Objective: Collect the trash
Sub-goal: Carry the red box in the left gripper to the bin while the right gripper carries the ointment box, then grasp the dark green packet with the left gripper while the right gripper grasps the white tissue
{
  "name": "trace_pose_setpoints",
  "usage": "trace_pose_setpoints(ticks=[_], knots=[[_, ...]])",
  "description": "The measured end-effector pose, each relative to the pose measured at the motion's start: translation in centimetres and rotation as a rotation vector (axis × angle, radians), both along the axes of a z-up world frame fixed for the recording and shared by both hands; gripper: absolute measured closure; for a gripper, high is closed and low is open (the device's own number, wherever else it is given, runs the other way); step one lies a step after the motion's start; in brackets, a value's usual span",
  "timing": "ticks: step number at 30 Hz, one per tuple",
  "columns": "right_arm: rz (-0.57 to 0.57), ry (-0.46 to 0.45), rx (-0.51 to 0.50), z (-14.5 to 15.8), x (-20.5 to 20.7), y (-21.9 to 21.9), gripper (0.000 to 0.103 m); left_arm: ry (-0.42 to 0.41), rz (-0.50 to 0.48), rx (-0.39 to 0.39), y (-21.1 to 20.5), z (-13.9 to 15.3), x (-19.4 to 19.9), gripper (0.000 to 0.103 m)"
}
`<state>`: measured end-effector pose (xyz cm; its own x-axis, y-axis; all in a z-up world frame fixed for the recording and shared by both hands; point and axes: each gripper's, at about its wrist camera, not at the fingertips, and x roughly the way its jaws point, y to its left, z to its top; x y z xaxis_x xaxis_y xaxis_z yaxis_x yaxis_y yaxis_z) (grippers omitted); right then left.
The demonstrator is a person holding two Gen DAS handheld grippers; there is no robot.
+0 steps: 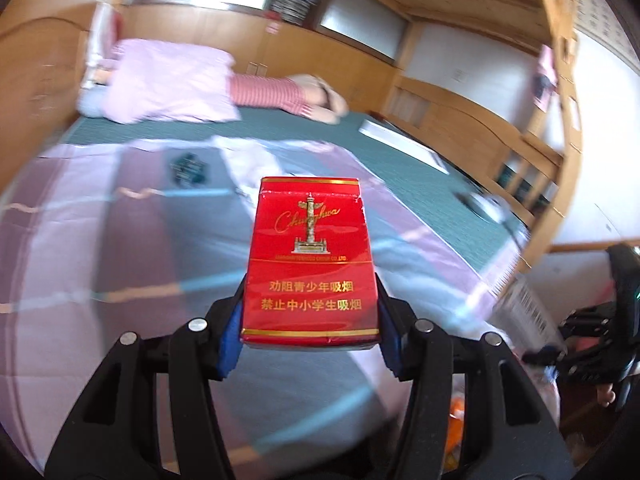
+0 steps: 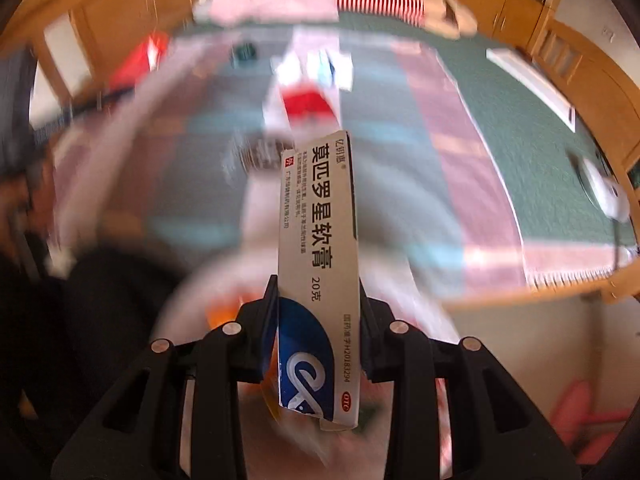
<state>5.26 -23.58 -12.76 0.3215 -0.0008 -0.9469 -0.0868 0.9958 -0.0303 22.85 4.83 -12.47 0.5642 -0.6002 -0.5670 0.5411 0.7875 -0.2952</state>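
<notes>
The left gripper (image 1: 310, 320) clamps a red cigarette pack (image 1: 311, 260); the right gripper (image 2: 318, 320) clamps a white ointment box (image 2: 318, 240). Both items seem collected, so the next move is probably dropping them in the blurred bag (image 2: 224, 312) at seven o'clock.

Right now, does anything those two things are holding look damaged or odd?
Yes. The red cigarette pack in the left gripper has a creased, slightly torn top corner. The ointment box in the right gripper has its near end flap torn open.
</notes>
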Motion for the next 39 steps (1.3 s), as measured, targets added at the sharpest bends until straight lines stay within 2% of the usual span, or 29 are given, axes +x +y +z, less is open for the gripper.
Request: trace_pose_setpoints(ticks=[1,2,3,4,6,7,9,10,11,12,14,16,18,20,21,23,25,26,27,30,32,33,35,37,39], knots=[[0.017,0.055,-0.020,-1.3,-1.2,-0.2,0.061,0.008,-0.035,-0.003,-1.0,-0.2,-0.4,0.047],[0.025,0.073,-0.042,-1.9,-2.1,-0.2,0.056,0.015,-0.061,-0.007,-1.7,-0.4,-0.8,0.047],[0.023,0.069,-0.052,-2.1,-2.7,-0.2,0.042,0.026,-0.107,-0.015,-2.8,-0.7,-1.2,0.047],[0.007,0.037,-0.047,-1.7,-3.4,-0.7,0.031,0.038,-0.158,-0.024,-3.8,-0.9,-1.7,0.047],[-0.051,-0.050,-0.006,-0.1,-3.9,-2.0,0.026,0.061,-0.288,-0.036,-6.1,-1.4,-3.0,0.047],[-0.091,-0.103,0.019,1.0,-4.1,-2.9,0.025,0.066,-0.362,-0.029,-7.4,-1.7,-4.0,0.047],[-0.209,-0.293,0.048,4.4,-4.7,-5.4,0.020,0.081,-0.482,-0.009,-9.5,-2.3,-6.1,0.047],[-0.274,-0.409,0.047,6.3,-5.6,-6.5,0.009,0.092,-0.557,0.000,-10.6,-2.7,-7.4,0.047],[-0.331,-0.515,0.034,7.9,-6.1,-7.2,0.004,0.096,-0.604,0.007,-11.1,-2.9,-8.3,0.043],[-0.373,-0.600,0.019,9.0,-6.7,-7.7,0.002,0.095,-0.674,0.029,-12.0,-3.2,-9.6,0.030],[-0.462,-0.753,-0.036,10.6,-7.2,-8.2,0.002,0.068,-0.706,0.057,-12.8,-3.4,-11.0,0.013],[-0.522,-0.812,-0.111,10.9,-6.3,-8.4,0.002,0.037,-0.695,0.062,-12.7,-3.2,-11.2,0.012],[-0.511,-0.834,-0.105,10.8,-5.3,-8.4,0.002,0.022,-0.600,0.018,-11.7,-2.8,-10.2,0.009],[-0.441,-0.880,-0.057,10.7,-3.6,-7.5,0.002,-0.002,-0.477,-0.024,-10.0,-2.0,-8.2,0.006],[-0.415,-0.894,-0.048,10.5,-2.6,-7.4,0.002,-0.033,-0.353,-0.057,-8.2,-1.3,-6.7,0.005],[-0.388,-0.887,-0.036,9.9,0.8,-6.7,0.002,-0.080,-0.185,-0.094,-5.6,-0.3,-4.9,0.004],[-0.320,-0.816,0.022,9.1,5.9,-5.8,0.002,-0.121,0.047,-0.104,-1.7,0.5,-2.4,0.004],[-0.296,-0.767,0.038,8.5,8.5,-4.9,0.002,-0.128,0.125,-0.097,-0.5,0.8,-1.6,0.004],[-0.269,-0.724,0.054,7.9,10.7,-3.7,0.002,-0.152,0.259,-0.083,1.8,1.2,-0.6,0.004],[-0.189,-0.598,0.144,5.0,19.4,0.1,0.002,-0.196,0.487,-0.072,6.9,2.1,1.3,0.004],[-0.131,-0.541,0.209,3.1,24.5,3.7,0.005,-0.185,0.572,-0.037,9.0,2.6,2.4,0.004],[-0.109,-0.519,0.229,2.3,26.9,5.1,0.010,-0.173,0.621,-0.009,10.3,2.6,2.9,0.004],[-0.072,-0.461,0.233,0.8,32.4,8.5,0.016,-0.137,0.710,0.052,12.0,2.4,4.0,0.004],[-0.050,-0.434,0.184,-0.6,37.0,11.4,0.019,-0.046,0.777,0.079,14.1,1.3,5.3,0.004],[-0.049,-0.400,0.135,-2.6,41.7,14.1,0.019,0.072,0.811,0.048,16.4,0.0,6.9,0.004]])
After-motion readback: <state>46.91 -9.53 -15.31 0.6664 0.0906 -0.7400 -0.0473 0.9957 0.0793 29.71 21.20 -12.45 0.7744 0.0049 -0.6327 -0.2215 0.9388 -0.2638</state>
